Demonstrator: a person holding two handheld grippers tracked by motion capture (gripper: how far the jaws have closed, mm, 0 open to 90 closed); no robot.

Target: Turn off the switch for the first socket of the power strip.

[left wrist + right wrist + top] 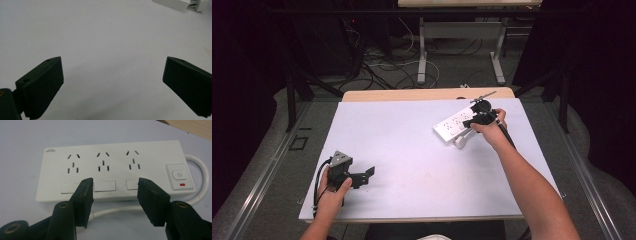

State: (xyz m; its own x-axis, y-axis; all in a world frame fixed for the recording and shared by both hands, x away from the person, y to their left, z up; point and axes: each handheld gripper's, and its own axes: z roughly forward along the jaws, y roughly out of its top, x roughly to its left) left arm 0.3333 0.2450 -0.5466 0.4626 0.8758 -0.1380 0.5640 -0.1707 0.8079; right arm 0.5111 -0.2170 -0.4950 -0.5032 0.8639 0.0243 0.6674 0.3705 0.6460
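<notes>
Two grippers work over a pale lavender-white mat that covers a wooden table. Nearest the person, at about eight o'clock on the mat, the left hand holds the left gripper, its grey three-cornered plate on top and a black cable looping down toward the table's near edge. Its jaws stand wide apart with only bare mat between them, as the left gripper view shows, and they point toward three o'clock. In that same view a corner of the white power strip sits far off at one o'clock.

Farther out, at about two o'clock on the mat, the right hand holds the right gripper just over the power strip. The right gripper view shows its jaws partly open, holding nothing, their tips hanging over the strip's near long edge, on either side of the middle of three blank white rectangles. The strip carries three sockets in a row, a square power button with a small red mark below it at three o'clock, and a white cord that loops from that end around along the near side, beneath the jaws.

Beyond the table, cables lie on the floor around the legs of another table.
</notes>
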